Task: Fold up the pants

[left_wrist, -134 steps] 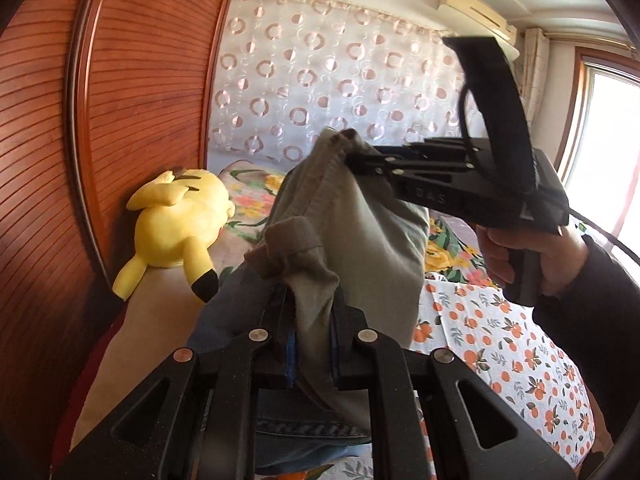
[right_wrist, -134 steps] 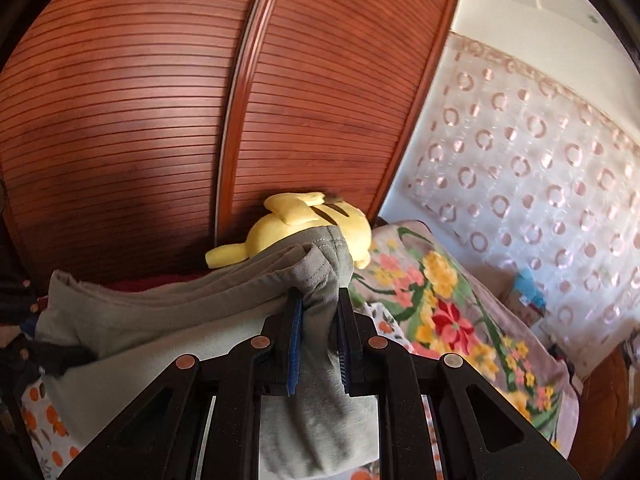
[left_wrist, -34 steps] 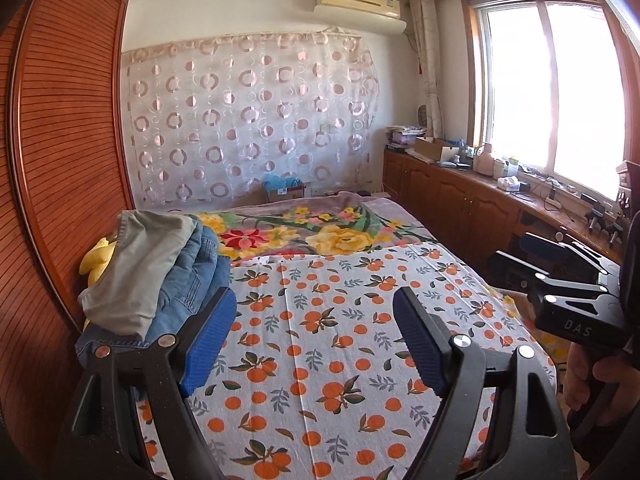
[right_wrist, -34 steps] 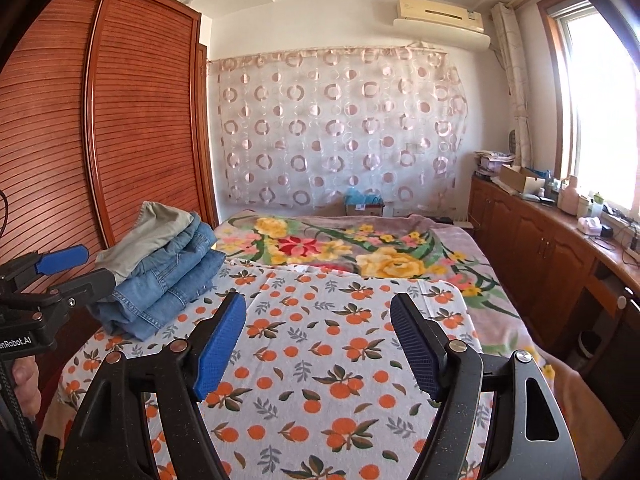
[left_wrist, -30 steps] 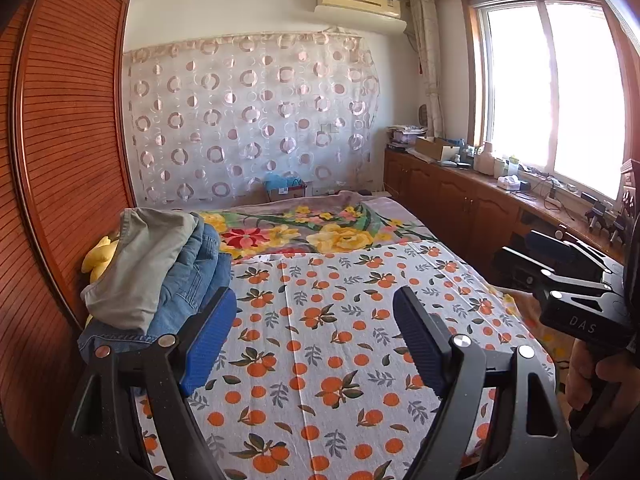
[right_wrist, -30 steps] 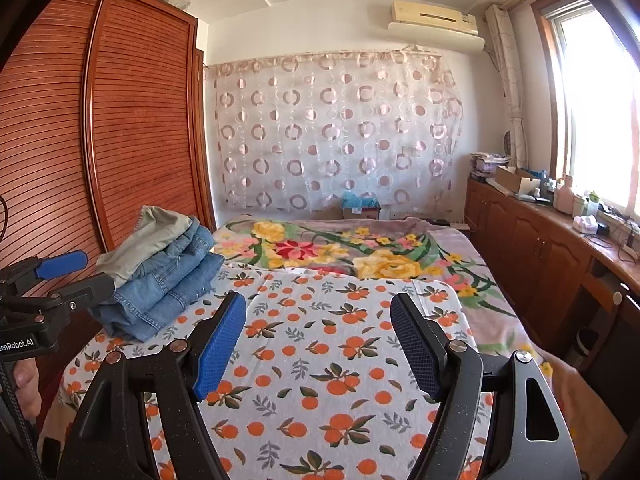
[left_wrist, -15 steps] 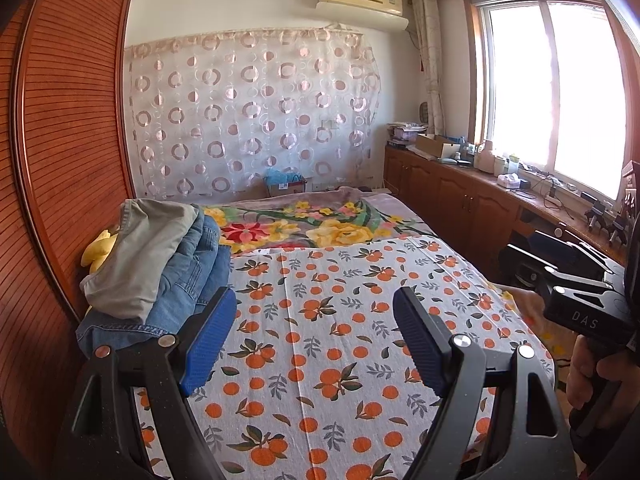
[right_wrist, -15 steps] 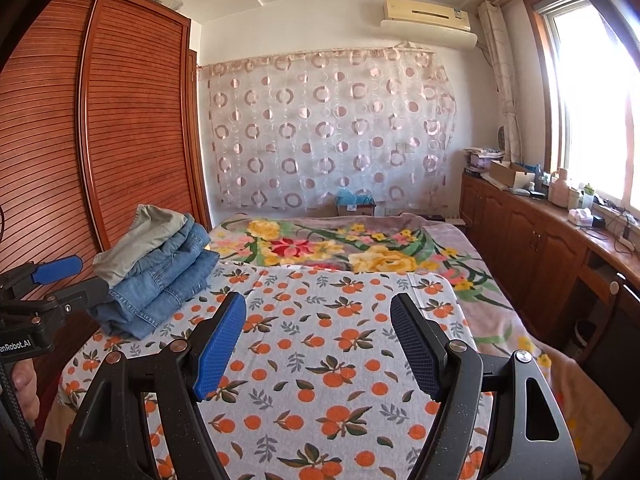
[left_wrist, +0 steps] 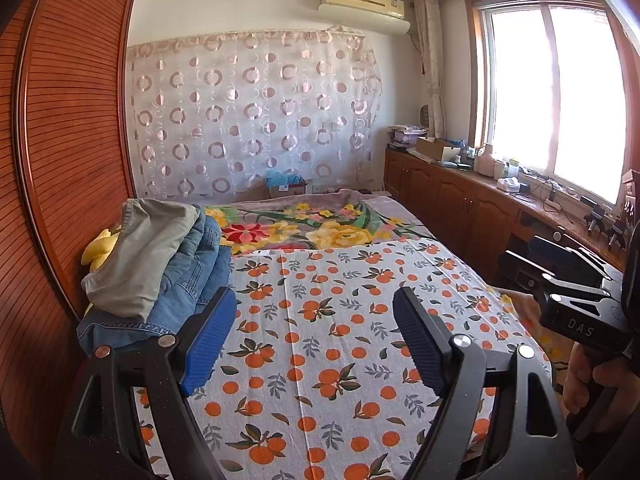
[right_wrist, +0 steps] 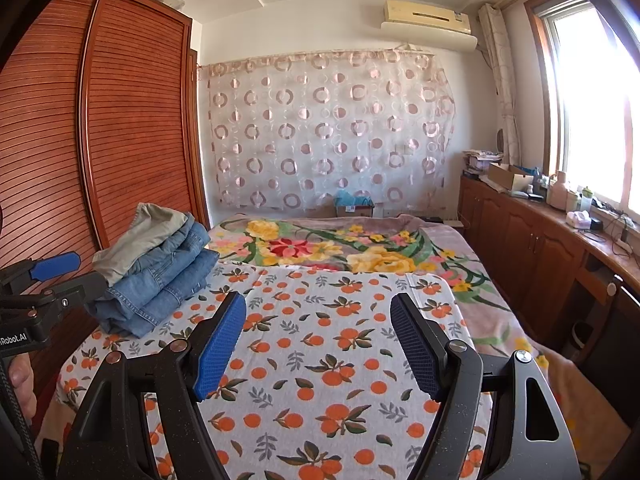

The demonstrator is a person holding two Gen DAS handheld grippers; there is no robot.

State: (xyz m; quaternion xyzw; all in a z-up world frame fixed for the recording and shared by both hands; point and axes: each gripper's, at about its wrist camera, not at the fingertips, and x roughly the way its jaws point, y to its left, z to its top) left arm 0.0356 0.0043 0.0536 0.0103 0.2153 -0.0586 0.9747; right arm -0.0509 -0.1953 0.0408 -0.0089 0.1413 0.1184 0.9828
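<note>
The folded grey-green pants [left_wrist: 140, 256] lie on top of a stack of folded blue jeans [left_wrist: 188, 276] at the bed's left side by the wardrobe; the pile also shows in the right wrist view, pants [right_wrist: 140, 236] over jeans [right_wrist: 164, 280]. My left gripper [left_wrist: 314, 336] is open and empty, held back over the orange-print sheet [left_wrist: 340, 344]. My right gripper [right_wrist: 318, 340] is open and empty too, over the same sheet [right_wrist: 320, 340]. Each gripper shows at the edge of the other's view.
A yellow plush toy [left_wrist: 98, 248] lies behind the pile against the wooden wardrobe [left_wrist: 68, 140]. A floral blanket [right_wrist: 340, 248] covers the far end of the bed. Wooden cabinets [right_wrist: 532, 248] with clutter on top run under the window on the right.
Earlier both grippers were shut on the grey-green pants. They have since let go, opened and pulled back from the bed; over the last second the views drew back slightly.
</note>
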